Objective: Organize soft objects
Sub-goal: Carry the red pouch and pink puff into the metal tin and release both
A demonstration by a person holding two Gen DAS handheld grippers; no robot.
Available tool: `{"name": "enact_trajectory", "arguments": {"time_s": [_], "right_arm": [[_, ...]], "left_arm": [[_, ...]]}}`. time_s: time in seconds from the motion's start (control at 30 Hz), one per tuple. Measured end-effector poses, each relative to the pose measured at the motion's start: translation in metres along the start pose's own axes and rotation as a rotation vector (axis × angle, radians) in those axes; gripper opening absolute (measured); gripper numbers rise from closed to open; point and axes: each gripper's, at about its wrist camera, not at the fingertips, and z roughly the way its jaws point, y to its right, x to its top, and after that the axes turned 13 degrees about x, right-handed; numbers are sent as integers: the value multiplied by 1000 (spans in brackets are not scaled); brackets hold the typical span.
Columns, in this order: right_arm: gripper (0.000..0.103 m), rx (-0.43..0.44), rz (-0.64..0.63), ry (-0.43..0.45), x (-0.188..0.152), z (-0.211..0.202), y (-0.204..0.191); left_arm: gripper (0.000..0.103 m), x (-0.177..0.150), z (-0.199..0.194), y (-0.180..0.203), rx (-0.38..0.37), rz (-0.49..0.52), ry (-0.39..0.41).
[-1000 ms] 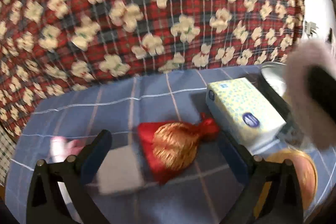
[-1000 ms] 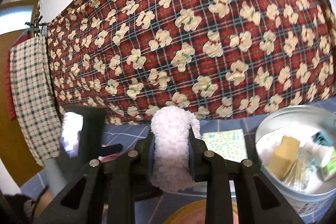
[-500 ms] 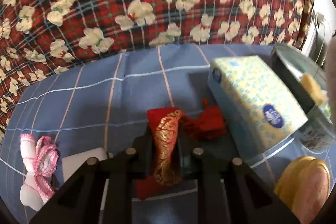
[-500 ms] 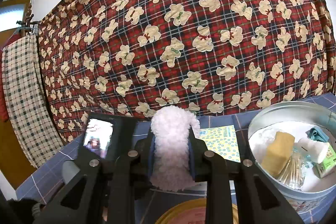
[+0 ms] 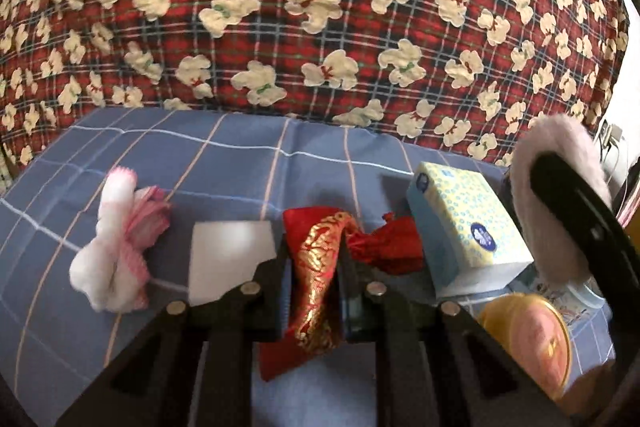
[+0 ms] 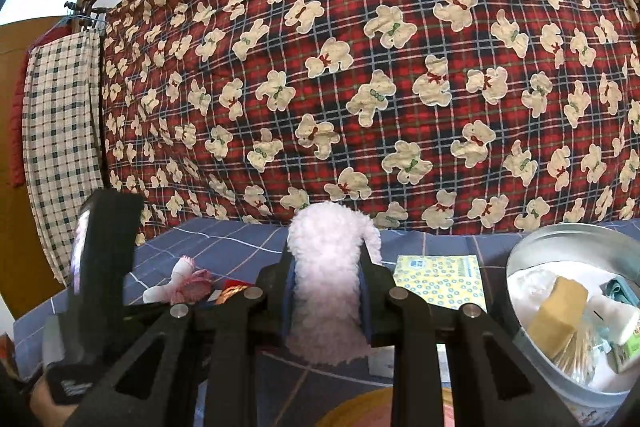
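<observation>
Pinching a red pouch (image 5: 316, 279) beside the tissue box (image 5: 464, 227), left tongs (image 5: 314, 291) ready it for lifting; right tongs (image 6: 328, 299) clamp a fluffy cloth (image 6: 330, 267).

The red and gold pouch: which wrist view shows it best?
The left wrist view. There the red and gold pouch fills the centre, pinched in the left gripper. In the right wrist view only a sliver of it shows behind the gripper frame.
</observation>
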Motion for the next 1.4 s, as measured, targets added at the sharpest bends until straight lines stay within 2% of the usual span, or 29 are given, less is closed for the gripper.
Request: {"name": "enact_trajectory", "arguments": {"time_s": [0.13,0.33,0.67,0.73,0.83,1.1,1.4], "right_arm": [[29,-10,-55,9,2,7,-4],[28,-15,-61,12,3,9,0],[29,18,-93,-27,-11,1,-30],[29,13,-103,-34,-13,-1,-33],[29,10,-114,-45,-17,-5,-36],[29,-11,-183,-72,-28,-27,-43],[29,-34,-197,-49,-33,-59,-37]], "left_arm": [[17,-4,-9,-1,-2,-7,35],[17,-7,-20,-5,-5,-43,75],[17,-15,-38,-11,59,-73,146],[17,-19,-41,-12,54,-80,140],[17,-24,-52,-15,47,-102,172],[17,-32,-70,-12,64,-90,230],[17,-42,-85,-8,44,-100,252]]}}
